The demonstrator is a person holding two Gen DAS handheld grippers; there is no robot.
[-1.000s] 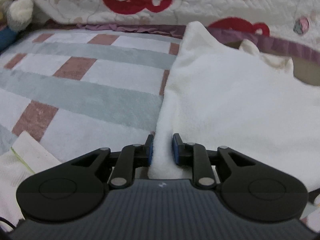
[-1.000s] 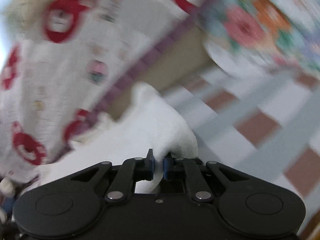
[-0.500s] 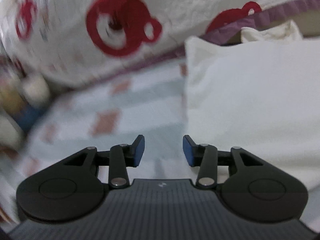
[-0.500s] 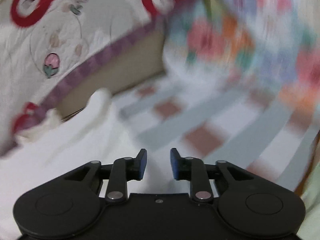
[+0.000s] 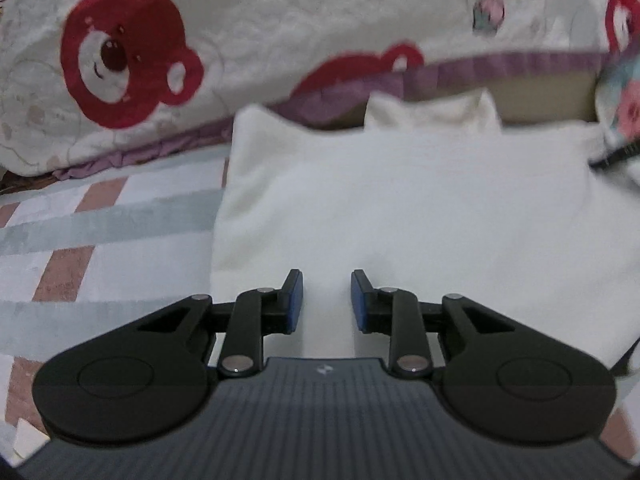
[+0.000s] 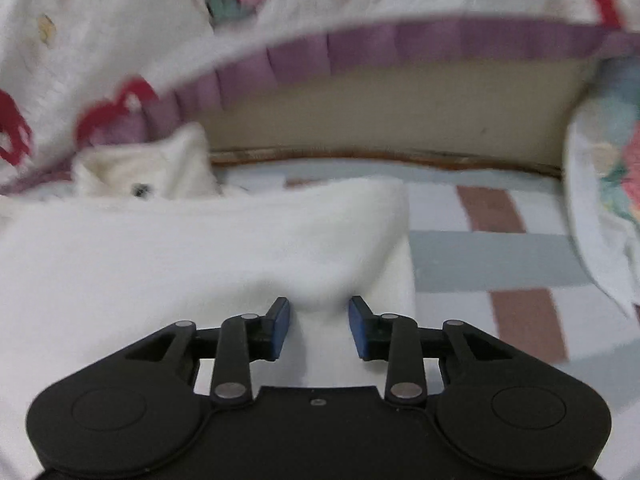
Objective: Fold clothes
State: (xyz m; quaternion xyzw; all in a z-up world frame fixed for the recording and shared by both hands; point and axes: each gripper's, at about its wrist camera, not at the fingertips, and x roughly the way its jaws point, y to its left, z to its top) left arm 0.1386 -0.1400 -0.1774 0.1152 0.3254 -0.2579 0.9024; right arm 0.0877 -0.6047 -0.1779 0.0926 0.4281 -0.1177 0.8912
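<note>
Pictured on a checked blanket (image 5: 100, 224) of grey, white and brick-red bands: a white fleece garment (image 5: 420, 208), folded into a broad soft rectangle, lying flat with its far edge against the purple frill of a bear-print quilt (image 5: 132, 52) heaped behind. Seen from the left wrist: left gripper (image 5: 326, 300) poised over the garment's near left part, blue pads a narrow way apart and closing, white fleece showing in the gap, neither pad pressing on it. Seen from the right wrist: right gripper (image 6: 319, 328) at the garment's (image 6: 180, 260) right-hand edge, jaws moderately parted, a raised fold of fleece rising between the pads (image 6: 280, 326) and possibly brushing them, though blur leaves contact unsettled. Beyond the fold, a cream-coloured scrap of cloth with a small dark spot (image 6: 140, 174), perhaps part of the same garment, tucked under the quilt's (image 6: 120, 40) hem. Behind, a tan board (image 6: 380, 116) above the blanket (image 6: 500, 256); at far right, a floral fabric (image 6: 612, 184) spilling into view.
</note>
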